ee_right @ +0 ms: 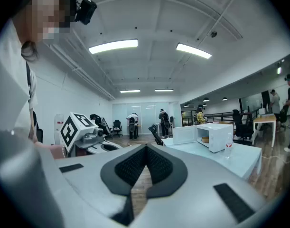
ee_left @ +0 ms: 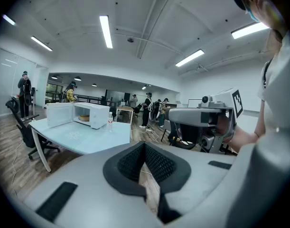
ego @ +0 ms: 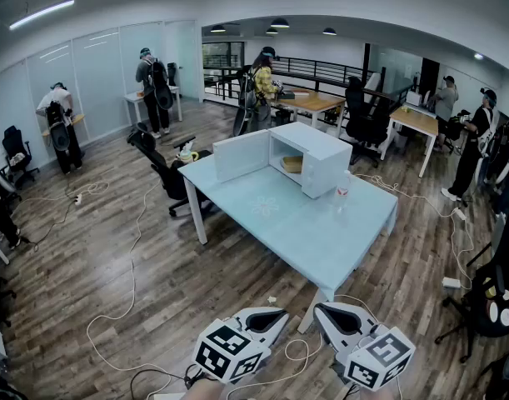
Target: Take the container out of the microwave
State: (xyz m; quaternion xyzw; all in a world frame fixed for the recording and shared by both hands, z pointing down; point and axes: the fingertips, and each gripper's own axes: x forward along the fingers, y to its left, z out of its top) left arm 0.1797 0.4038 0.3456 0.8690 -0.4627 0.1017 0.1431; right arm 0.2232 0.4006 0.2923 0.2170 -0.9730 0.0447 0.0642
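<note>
You hold both tools low at the bottom of the head view, side by side and tipped slightly down, noses aimed up-frame at the table. The grey plastic left gripper [ego: 266, 317] has its black ribbed pads [ee_left: 130, 163] pressed together at the tip, with nothing between them. The grey plastic right gripper [ego: 337, 317] matches it: its own view shows its pads [ee_right: 160, 164] meeting at the tip, empty too. Each carries a white cube with black square markers [ego: 229, 352] behind the jaws.

Under them lies a wood-plank floor [ego: 154, 282] with thin white cables [ego: 133, 248] looping across it. Beyond stands a pale blue rectangular table [ego: 304, 232] on white legs, well apart from both tools. A clear plastic bottle with a red label [ego: 342, 192] stands upright on it, just beside the boxy white microwave [ego: 321, 152]. The microwave's door [ego: 242, 155] is swung wide to the left, and its opening faces the lower left of the frame. Inside, on the cavity floor, sits the low tan container [ego: 293, 163], wider than tall, its long axis lying level across the opening.
</note>
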